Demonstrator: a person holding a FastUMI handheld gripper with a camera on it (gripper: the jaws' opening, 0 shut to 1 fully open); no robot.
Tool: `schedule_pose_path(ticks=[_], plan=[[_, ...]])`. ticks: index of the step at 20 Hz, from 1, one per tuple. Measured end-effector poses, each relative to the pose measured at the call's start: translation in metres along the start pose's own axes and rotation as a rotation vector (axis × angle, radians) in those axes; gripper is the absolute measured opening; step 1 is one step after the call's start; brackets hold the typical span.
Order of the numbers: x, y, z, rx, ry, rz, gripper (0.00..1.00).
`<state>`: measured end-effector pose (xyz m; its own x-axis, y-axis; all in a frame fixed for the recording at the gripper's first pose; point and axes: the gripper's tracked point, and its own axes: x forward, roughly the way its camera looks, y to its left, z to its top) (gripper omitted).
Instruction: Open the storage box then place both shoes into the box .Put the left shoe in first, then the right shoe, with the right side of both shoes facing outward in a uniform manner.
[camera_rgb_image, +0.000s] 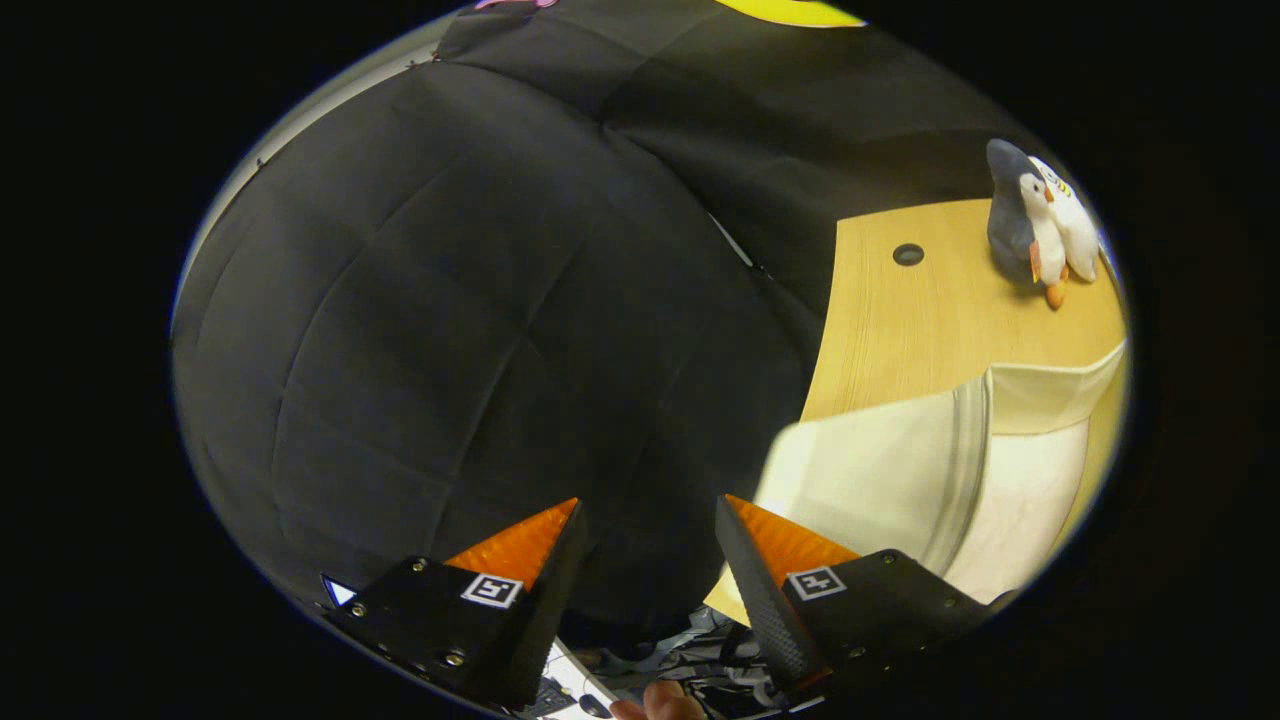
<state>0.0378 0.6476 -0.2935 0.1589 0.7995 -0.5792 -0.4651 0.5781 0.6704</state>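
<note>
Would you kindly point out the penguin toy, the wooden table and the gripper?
penguin toy (1045, 225), gripper view, its white belly.
wooden table (900, 320), gripper view, bare top.
gripper (648, 520), gripper view, open gap between fingertips.

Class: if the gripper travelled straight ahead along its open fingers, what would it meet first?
Probably the black cloth wall; the gripper is open, holding nothing. The table lies off to one side.

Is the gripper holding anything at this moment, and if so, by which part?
Nothing is held. The gripper has its fingers apart with only the booth's black cloth wall beyond the gap; the cream storage box sits off to one side, untouched.
</note>
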Motion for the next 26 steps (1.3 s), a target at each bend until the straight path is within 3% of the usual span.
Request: schedule_pose_path(ticks=[3,14,22,26], plan=[[-0.014,-0.003,0.006,0.017,0.002,0.003,0.93],[-0.123,-0.040,0.019,0.056,-0.066,0.027,0.95],[-0.203,-0.102,0.015,0.073,-0.126,-0.032,0.95],[-0.239,-0.158,0.012,0.055,-0.165,-0.087,0.95]])
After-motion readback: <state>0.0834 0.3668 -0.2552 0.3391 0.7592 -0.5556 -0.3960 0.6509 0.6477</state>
